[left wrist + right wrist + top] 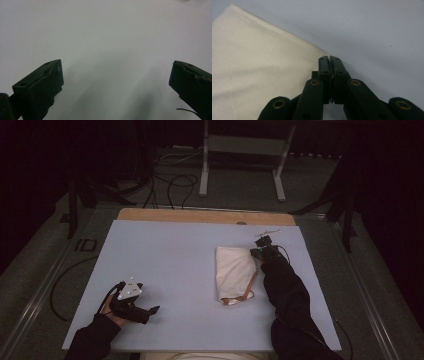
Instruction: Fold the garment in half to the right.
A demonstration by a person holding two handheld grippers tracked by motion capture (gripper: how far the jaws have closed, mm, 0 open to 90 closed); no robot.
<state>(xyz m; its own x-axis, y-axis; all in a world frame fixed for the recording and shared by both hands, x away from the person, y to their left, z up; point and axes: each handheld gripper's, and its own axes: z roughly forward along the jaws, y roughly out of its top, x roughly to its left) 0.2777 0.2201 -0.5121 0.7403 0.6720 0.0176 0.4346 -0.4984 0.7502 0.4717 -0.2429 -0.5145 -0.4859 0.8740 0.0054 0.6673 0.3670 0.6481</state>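
Note:
A folded cream cloth point(235, 270) with a brown strap point(248, 289) at its near end lies on the right half of the pale blue board point(170, 255). My right gripper point(259, 251) sits at the cloth's far right corner. In the right gripper view its jaws point(329, 58) are pressed together, with a bit of the cloth point(262, 62) pinched at their tips. My left gripper point(155, 310) rests low near the board's front left, far from the cloth. In the left gripper view it point(116, 67) stands wide open over bare board, with nothing between its fingers point(42, 85).
A wooden strip point(200, 215) runs along the board's far edge. Beyond it, black cables point(175, 185) lie on the floor beside a metal stand point(240, 150). Dark sleeves reach in from the bottom. A cable point(60, 285) loops left of the board.

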